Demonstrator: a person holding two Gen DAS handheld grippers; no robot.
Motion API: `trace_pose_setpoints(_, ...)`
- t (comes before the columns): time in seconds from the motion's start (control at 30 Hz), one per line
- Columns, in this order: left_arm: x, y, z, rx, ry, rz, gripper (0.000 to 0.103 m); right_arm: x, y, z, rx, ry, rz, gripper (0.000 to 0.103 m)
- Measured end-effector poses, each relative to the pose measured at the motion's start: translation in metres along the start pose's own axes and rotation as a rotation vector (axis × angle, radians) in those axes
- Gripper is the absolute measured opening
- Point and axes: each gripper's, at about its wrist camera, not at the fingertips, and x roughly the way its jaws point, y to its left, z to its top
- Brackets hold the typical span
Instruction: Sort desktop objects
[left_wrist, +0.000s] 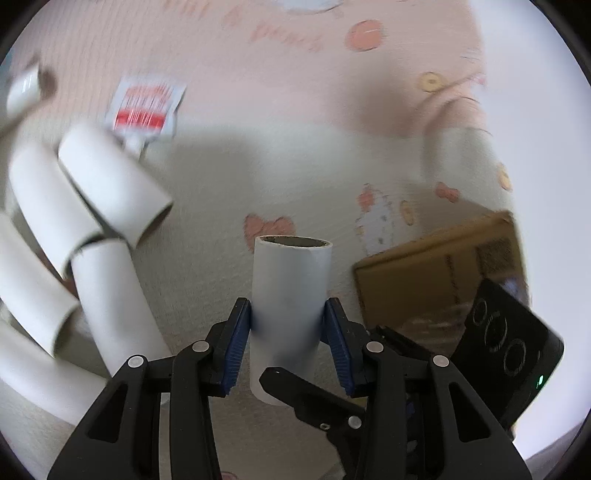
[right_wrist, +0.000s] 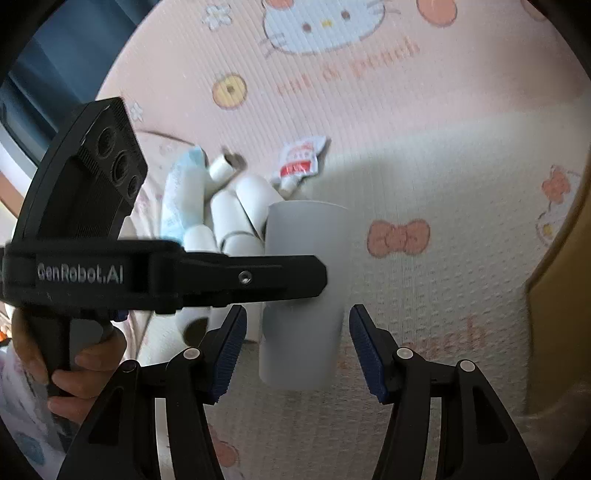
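My left gripper (left_wrist: 288, 328) is shut on a white cardboard tube (left_wrist: 290, 291), holding it upright above the pink cartoon mat (left_wrist: 258, 173). The same tube (right_wrist: 303, 288) stands between the open fingers of my right gripper (right_wrist: 297, 343), whose blue pads are apart from its sides. The left gripper's body (right_wrist: 166, 275) crosses the right wrist view from the left. A pile of several white tubes (left_wrist: 74, 236) lies on the mat at the left, and it also shows in the right wrist view (right_wrist: 236, 210).
A red and white sachet (left_wrist: 146, 107) lies beyond the pile, also in the right wrist view (right_wrist: 301, 160). A cardboard box (left_wrist: 439, 277) sits at the right, with the right gripper's black body (left_wrist: 509, 343) over it. A pale blue packet (right_wrist: 183, 195) lies beside the tubes.
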Motion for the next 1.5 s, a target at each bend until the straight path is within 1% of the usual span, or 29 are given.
trace_pose_setpoints(0.1, -0.018, -0.014, -0.003, 0.068, -0.038, -0.022, 0.045, -0.013, 0.009, 0.004, -0.015, -0.046, -0.008, 0.055)
trace_pose_setpoints(0.2, -0.036, -0.029, -0.009, 0.112, -0.092, -0.006, 0.045, -0.033, 0.025, 0.004, -0.071, -0.109, -0.049, 0.055)
trace_pose_setpoints(0.3, -0.053, -0.049, -0.016, 0.171, -0.133, 0.005, 0.045, -0.058, 0.048, 0.003, -0.149, -0.175, -0.115, 0.055)
trace_pose_setpoints(0.43, -0.072, -0.073, -0.025, 0.247, -0.179, 0.032, 0.045, -0.084, 0.067, 0.001, -0.213, -0.222, -0.137, 0.055)
trace_pose_setpoints(0.53, -0.082, -0.088, -0.027, 0.258, -0.204, 0.019, 0.045, -0.099, 0.075, 0.003, -0.23, -0.269, -0.142, 0.055)
trace_pose_setpoints(0.57, -0.086, -0.091, -0.027, 0.253, -0.212, 0.014, 0.045, -0.101, 0.077, 0.006, -0.229, -0.277, -0.139, 0.053)
trace_pose_setpoints(0.6, -0.092, -0.097, -0.028, 0.253, -0.223, 0.011, 0.045, -0.106, 0.078, 0.006, -0.231, -0.283, -0.137, 0.048)
trace_pose_setpoints(0.63, -0.097, -0.1, -0.033, 0.259, -0.232, 0.01, 0.045, -0.109, 0.079, 0.006, -0.236, -0.292, -0.14, 0.047)
trace_pose_setpoints(0.77, -0.111, -0.128, -0.033, 0.314, -0.271, 0.011, 0.045, -0.127, 0.084, 0.01, -0.25, -0.33, -0.118, 0.045)
trace_pose_setpoints(0.83, -0.115, -0.144, -0.03, 0.344, -0.275, 0.009, 0.045, -0.139, 0.086, 0.011, -0.25, -0.348, -0.129, 0.045)
trace_pose_setpoints(0.97, -0.119, -0.178, -0.025, 0.417, -0.277, -0.011, 0.045, -0.169, 0.087, 0.015, -0.261, -0.399, -0.18, 0.045)
trace_pose_setpoints(1.03, -0.118, -0.196, -0.02, 0.444, -0.266, -0.022, 0.045, -0.184, 0.083, 0.018, -0.254, -0.418, -0.194, 0.045)
trace_pose_setpoints(1.17, -0.115, -0.231, -0.005, 0.507, -0.24, -0.045, 0.045, -0.216, 0.074, 0.027, -0.247, -0.451, -0.259, 0.045)
trace_pose_setpoints(1.33, -0.116, -0.272, 0.027, 0.575, -0.201, -0.067, 0.045, -0.251, 0.062, 0.044, -0.257, -0.495, -0.3, 0.045)
trace_pose_setpoints(1.43, -0.116, -0.292, 0.048, 0.601, -0.2, -0.091, 0.045, -0.27, 0.052, 0.063, -0.243, -0.533, -0.321, 0.045)
trace_pose_setpoints(1.5, -0.112, -0.305, 0.063, 0.626, -0.183, -0.104, 0.045, -0.282, 0.044, 0.077, -0.222, -0.543, -0.328, 0.045)
